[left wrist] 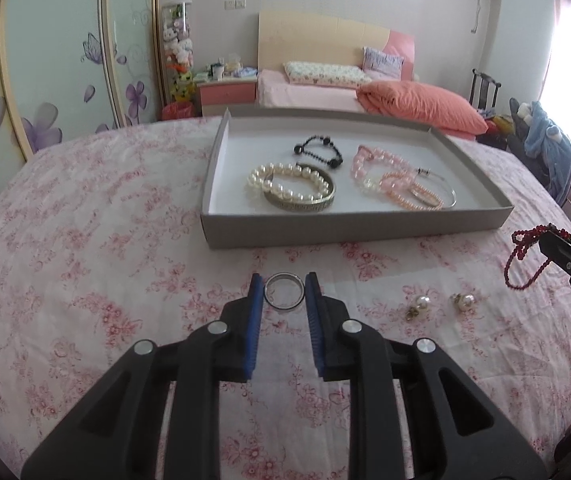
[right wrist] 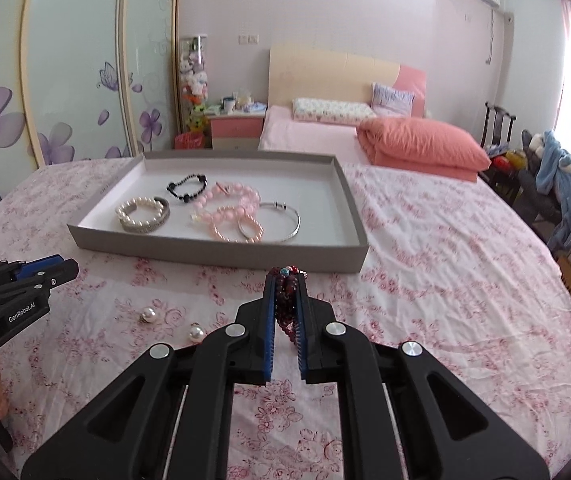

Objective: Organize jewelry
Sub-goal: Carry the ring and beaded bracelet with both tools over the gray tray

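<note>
Left tongs (left wrist: pixel 284 282) level, spread around silver ring (left wrist: pixel 284 291).

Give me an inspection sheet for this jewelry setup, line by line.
Surface: floral bedsheet, wrinkled.
Job's things: grey tray holds pearl bracelet, black bracelet, pink bracelets; silver ring and two pearl earrings lie on the sheet.
Clutter: nothing seen.
Grippers: left gripper open, jaws either side of the ring; right gripper shut on red bead bracelet.
Cables: nothing seen.
Surroundings: second bed, wardrobe.
</note>
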`<state>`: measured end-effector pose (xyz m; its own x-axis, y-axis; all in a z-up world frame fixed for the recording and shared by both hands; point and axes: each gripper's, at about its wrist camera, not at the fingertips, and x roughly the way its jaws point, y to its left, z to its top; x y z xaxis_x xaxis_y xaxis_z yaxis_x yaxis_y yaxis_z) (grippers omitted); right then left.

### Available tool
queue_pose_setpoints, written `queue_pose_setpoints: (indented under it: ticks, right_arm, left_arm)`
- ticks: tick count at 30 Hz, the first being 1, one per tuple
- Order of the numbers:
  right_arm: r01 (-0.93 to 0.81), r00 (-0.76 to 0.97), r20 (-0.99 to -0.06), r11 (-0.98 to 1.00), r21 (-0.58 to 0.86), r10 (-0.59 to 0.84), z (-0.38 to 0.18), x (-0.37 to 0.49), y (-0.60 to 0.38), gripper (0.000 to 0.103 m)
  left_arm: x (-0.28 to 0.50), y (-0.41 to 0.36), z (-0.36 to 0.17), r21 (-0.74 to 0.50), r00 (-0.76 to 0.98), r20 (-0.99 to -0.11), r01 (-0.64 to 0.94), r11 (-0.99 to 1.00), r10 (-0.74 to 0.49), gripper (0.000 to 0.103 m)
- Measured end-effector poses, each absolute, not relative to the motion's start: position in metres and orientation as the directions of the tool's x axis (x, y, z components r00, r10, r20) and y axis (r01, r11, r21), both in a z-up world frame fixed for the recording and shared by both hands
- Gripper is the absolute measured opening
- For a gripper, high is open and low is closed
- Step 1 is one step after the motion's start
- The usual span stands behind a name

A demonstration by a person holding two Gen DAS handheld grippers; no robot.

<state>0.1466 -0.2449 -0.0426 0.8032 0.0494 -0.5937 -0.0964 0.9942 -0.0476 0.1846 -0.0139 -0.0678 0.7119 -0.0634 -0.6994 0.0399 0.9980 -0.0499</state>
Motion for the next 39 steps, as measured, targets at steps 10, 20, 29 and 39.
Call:
queue_pose_setpoints:
  ticks: [10, 20, 29, 39]
  right_arm:
    - [-0.099, 0.845, -0.532, 0.993, -0.066, 0.049, -0.027, 0.133, -0.24, 0.01]
    - [-0.093, 0.935, -0.345, 0.996, -0.013, 0.083, 0.003, 0.107, -0.248, 0.01]
    - [-0.074, 0.977, -0.196, 0.997, 0.034, 0.079, 0.019, 0.095, -0.256, 0.01]
    - [-0.088, 0.981, -0.169, 0.995, 0.037, 0.092, 0.02, 0.098, -0.256, 0.01]
  left_arm:
    - [0.165, -0.027, -0.043, -0.007, 0.785, -0.617, 0.063, 0.998, -0.054, 0.022]
    - [0.137, -0.036, -0.006, 0.014, 0.892, -0.45, 0.057, 0.998, -0.045, 0.022]
    - [0.118, -0.045, 0.014, 0.04, 0.944, -0.328, 0.05, 0.998, -0.034, 0.022]
    - [0.121, -0.037, 0.015, 0.024, 0.948, -0.317, 0.027, 0.999, -0.018, 0.022]
